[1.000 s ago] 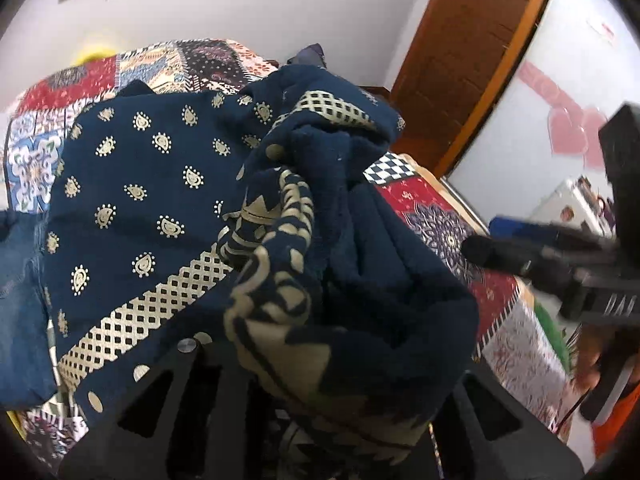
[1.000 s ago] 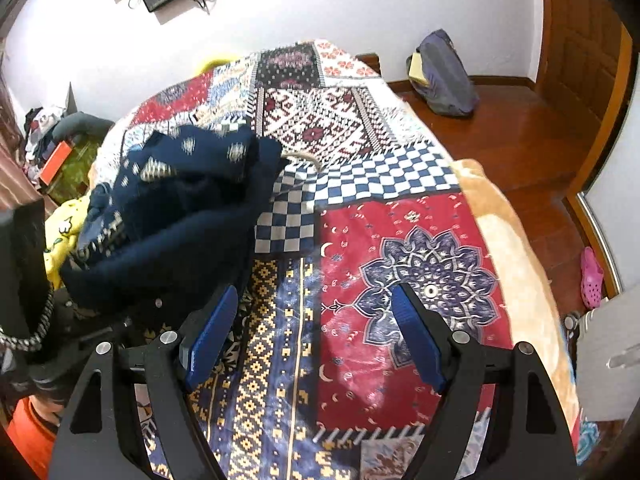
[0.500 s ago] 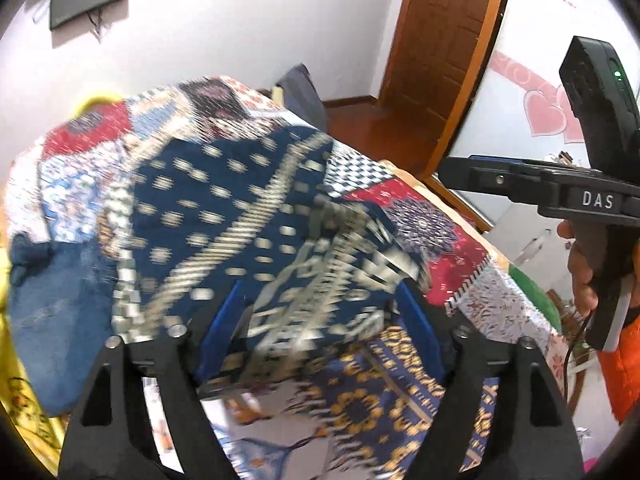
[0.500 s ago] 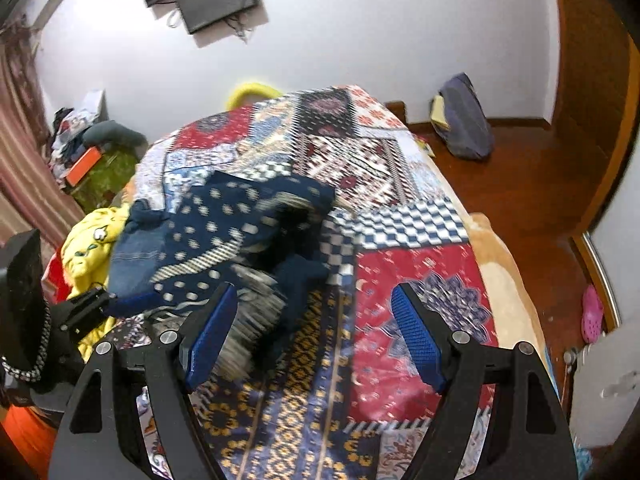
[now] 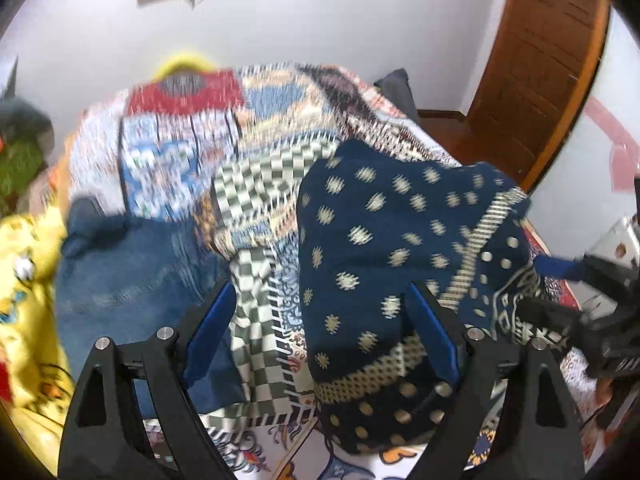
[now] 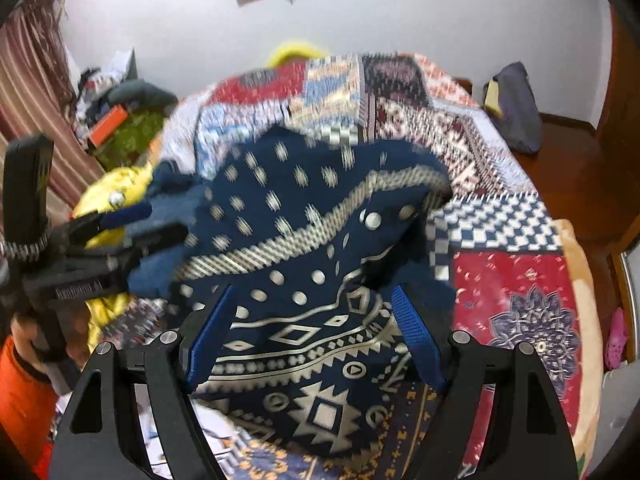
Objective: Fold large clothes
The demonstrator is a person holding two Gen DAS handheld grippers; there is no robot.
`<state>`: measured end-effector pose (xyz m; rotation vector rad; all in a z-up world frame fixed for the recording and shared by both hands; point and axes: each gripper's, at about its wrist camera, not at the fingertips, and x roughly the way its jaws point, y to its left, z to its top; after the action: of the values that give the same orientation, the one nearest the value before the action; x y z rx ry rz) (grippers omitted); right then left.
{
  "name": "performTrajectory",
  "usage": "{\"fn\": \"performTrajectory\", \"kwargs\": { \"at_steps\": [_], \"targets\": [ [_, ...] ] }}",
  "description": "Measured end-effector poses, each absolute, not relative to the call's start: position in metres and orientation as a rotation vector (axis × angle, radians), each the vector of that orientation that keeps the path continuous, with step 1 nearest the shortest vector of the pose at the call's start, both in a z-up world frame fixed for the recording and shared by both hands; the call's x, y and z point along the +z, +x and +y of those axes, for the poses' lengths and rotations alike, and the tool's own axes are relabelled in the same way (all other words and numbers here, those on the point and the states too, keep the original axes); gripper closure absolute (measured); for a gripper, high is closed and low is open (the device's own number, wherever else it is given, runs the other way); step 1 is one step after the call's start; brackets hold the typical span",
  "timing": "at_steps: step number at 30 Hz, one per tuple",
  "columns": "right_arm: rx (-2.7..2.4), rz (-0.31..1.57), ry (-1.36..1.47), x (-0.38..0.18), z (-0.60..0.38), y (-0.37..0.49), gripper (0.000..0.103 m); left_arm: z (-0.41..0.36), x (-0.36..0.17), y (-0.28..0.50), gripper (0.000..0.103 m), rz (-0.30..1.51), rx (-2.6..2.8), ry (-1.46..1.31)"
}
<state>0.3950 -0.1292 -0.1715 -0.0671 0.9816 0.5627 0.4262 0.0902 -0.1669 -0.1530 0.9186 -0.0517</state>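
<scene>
Left wrist view has our left gripper (image 5: pixel 320 334) with its jaws opening wider, nothing pinched: the navy patterned garment (image 5: pixel 400 264) lies on the bed, its edge showing behind the right-hand finger, while the patchwork bedspread (image 5: pixel 256 200) shows in the gap. Jeans (image 5: pixel 132 272) and something yellow (image 5: pixel 28 280) sit off to the left. From the right wrist we see our right gripper (image 6: pixel 312 336) spread wide over the same garment (image 6: pixel 304 248), cloth showing between the blue pads, but we can't tell if they touch it. Everything's pretty motion-blurred.
</scene>
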Motion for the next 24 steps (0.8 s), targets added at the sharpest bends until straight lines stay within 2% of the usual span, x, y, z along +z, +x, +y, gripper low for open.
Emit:
{"fn": "performTrajectory", "kwargs": {
  "at_steps": [5,12,24],
  "targets": [
    [0.524,1.051,-0.076,-0.202,-0.146,0.398,0.026,0.092,-0.185,0.414,0.015,0.899,-0.101,-0.218],
    [0.503,1.145,0.135,-0.216,-0.201,0.393,0.024,0.088,-0.187,0.384,0.012,0.908,-0.103,-0.156],
    [0.480,1.049,0.054,-0.175,-0.214,0.367,0.024,0.081,-0.171,0.345,0.012,0.879,-0.019,0.066]
  ]
}}
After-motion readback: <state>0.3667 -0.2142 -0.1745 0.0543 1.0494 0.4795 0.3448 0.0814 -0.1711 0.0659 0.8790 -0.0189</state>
